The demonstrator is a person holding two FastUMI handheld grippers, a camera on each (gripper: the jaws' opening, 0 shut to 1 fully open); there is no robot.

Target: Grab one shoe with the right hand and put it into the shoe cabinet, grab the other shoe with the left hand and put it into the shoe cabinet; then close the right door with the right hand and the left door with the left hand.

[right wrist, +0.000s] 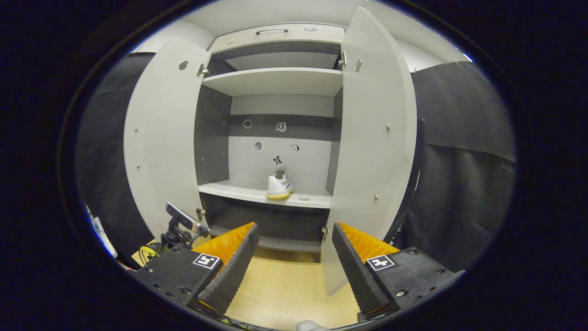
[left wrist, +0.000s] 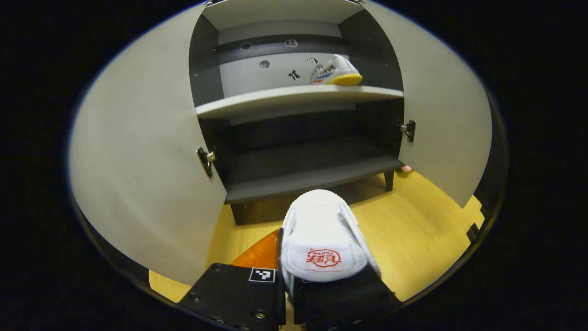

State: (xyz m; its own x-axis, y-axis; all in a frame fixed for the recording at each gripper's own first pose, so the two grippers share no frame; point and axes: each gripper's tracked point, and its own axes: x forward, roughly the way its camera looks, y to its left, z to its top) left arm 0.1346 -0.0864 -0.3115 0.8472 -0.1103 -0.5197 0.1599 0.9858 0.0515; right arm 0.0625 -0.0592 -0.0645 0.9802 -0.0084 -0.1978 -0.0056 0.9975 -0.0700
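In the left gripper view my left gripper [left wrist: 287,276] is shut on a white shoe [left wrist: 321,234] with a red logo, held low in front of the open shoe cabinet [left wrist: 303,184]. The other shoe [left wrist: 335,72], white with a yellow sole, rests on the cabinet's middle shelf [left wrist: 294,99], right of centre. In the right gripper view my right gripper [right wrist: 294,266] is open with nothing between its fingers, set back from the cabinet, and the shelved shoe [right wrist: 279,186] stands on the shelf [right wrist: 257,192]. The left gripper [right wrist: 181,227] shows low at the left there.
Both cabinet doors stand wide open: the left door [left wrist: 142,151] and the right door [left wrist: 443,119], also the right door [right wrist: 374,151]. The wooden floor [left wrist: 413,230] lies under the cabinet. Black cloth [right wrist: 459,184] hangs to the right.
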